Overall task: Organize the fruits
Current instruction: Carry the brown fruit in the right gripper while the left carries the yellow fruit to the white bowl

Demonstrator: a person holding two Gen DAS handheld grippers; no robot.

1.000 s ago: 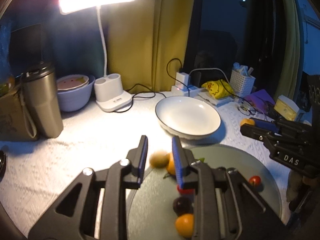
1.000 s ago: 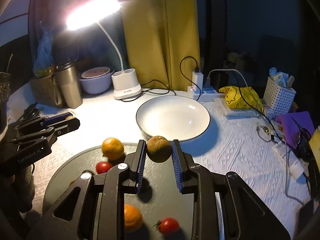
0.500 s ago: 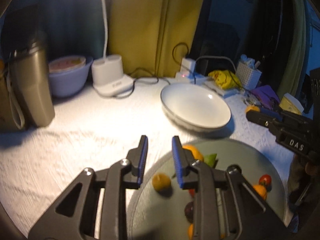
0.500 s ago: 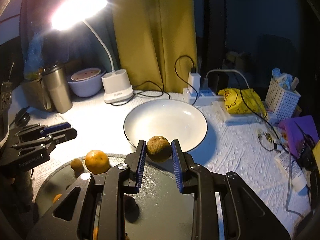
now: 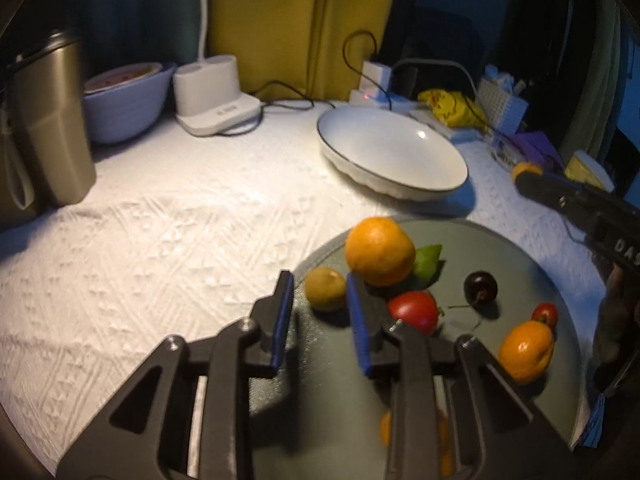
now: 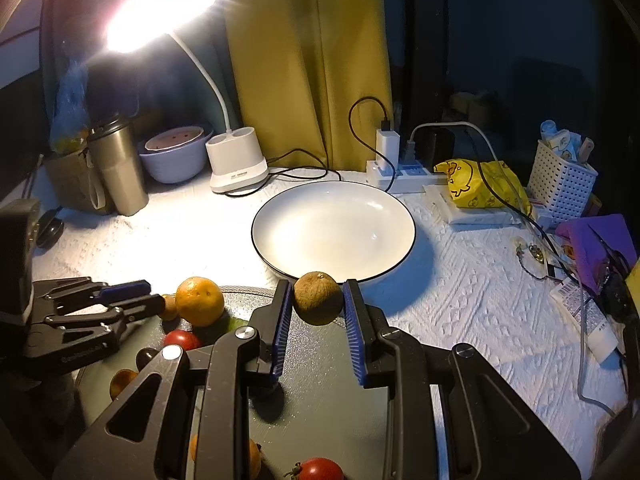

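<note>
My right gripper (image 6: 315,314) clamps the brown fruit (image 6: 318,297) over the tray (image 6: 320,408) edge, with the plate (image 6: 280,204) at 12 o'clock to receive it, while my left gripper (image 5: 320,312), open, frames the small yellow fruit (image 5: 325,289) to grasp.

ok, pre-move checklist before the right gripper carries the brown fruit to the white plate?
1. Right gripper shut on brown fruit: ok.
2. Fruit lifted off gray tray: ok, shadow sits below.
3. White plate empty: ok.
4. Path to plate free: ok.
5. Left gripper out of the way: ok, open by the small yellow fruit.
6. Grip firmness: cannot tell.
</note>
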